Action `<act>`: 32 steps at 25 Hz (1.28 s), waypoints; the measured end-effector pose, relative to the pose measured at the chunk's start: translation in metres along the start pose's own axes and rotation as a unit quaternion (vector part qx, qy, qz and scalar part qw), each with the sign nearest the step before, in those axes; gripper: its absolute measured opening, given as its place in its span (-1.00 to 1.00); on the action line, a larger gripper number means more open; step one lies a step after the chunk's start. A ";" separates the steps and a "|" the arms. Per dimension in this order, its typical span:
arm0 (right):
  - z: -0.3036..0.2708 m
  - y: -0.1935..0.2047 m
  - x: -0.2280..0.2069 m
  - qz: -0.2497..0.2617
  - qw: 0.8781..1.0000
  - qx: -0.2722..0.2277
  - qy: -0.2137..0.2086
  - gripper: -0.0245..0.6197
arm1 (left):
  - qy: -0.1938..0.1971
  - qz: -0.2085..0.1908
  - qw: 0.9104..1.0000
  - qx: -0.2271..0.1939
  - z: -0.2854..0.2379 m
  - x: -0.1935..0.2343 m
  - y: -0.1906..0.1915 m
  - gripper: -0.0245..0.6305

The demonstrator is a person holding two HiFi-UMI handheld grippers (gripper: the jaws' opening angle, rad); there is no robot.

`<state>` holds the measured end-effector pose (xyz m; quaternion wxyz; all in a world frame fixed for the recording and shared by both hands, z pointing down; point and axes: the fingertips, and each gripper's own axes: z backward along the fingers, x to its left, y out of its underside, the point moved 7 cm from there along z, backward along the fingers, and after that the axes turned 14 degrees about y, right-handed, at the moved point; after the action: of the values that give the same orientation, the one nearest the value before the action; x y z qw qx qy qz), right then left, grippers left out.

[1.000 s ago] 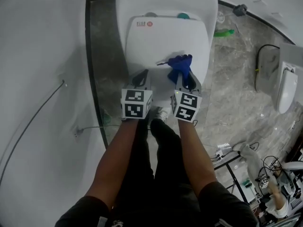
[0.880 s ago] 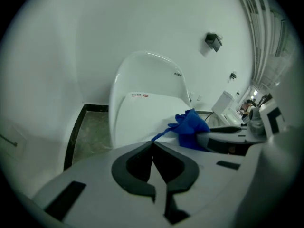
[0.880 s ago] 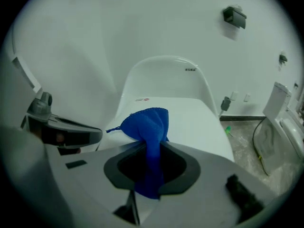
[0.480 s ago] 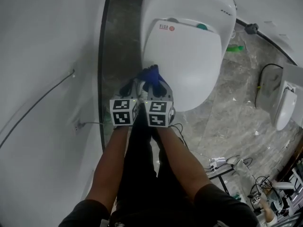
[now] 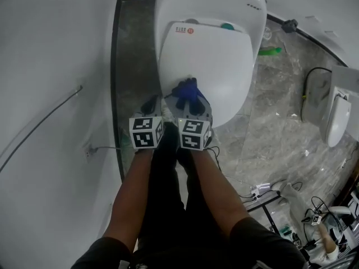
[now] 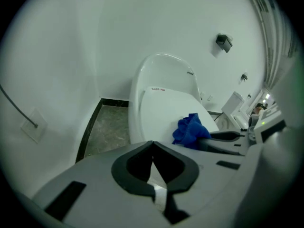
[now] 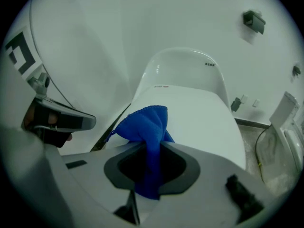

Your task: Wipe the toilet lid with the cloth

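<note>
The right tool [image 7: 151,148] is clamped on the blue cloth [image 7: 142,120], which bunches just ahead of its jaws on the toilet lid [image 5: 207,60], near the lid's left front rim. Bare lid stretches ahead and to its right. The left tool [image 6: 152,145], jaws closed on nothing, hangs alongside, just past that rim, above the dark floor strip [image 5: 130,66]. A red label [image 5: 180,29] at the lid's far end is too small to read.
</note>
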<state>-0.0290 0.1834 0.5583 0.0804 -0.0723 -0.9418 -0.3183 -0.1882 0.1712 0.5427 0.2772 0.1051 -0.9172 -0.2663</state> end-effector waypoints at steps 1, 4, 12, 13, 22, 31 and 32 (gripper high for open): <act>0.000 0.003 -0.010 -0.008 1.000 0.002 0.008 -0.70 | 0.007 -0.001 1.000 0.000 -0.003 -0.007 -0.002 -0.89; 0.001 0.014 -0.042 -0.033 0.999 0.008 0.032 -0.70 | 0.027 0.001 1.000 -0.005 -0.016 -0.032 -0.006 -0.89; -0.001 0.053 -0.128 -0.115 0.989 0.030 0.092 -0.70 | 0.090 -0.039 0.995 0.018 -0.056 -0.111 -0.008 -0.89; -0.001 0.059 -0.138 -0.121 0.987 0.033 0.101 -0.70 | 0.096 -0.039 0.994 0.020 -0.059 -0.118 -0.008 -0.89; -0.004 0.086 -0.180 -0.141 0.980 0.060 0.129 -0.70 | 0.108 -0.034 0.993 0.021 -0.059 -0.138 0.004 -0.89; 0.047 0.053 -0.091 -0.081 0.996 -0.022 0.028 -0.70 | 0.050 0.040 0.998 -0.015 -0.012 -0.090 0.022 -0.89; 0.052 0.051 -0.074 -0.074 0.997 -0.026 0.009 -0.70 | 0.041 0.048 0.998 -0.017 -0.005 -0.083 0.027 -0.89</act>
<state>0.0475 0.2489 0.5333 0.0631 -0.0013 -0.9353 -0.3481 -0.1180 0.2199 0.5236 0.3290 0.0674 -0.9042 -0.2640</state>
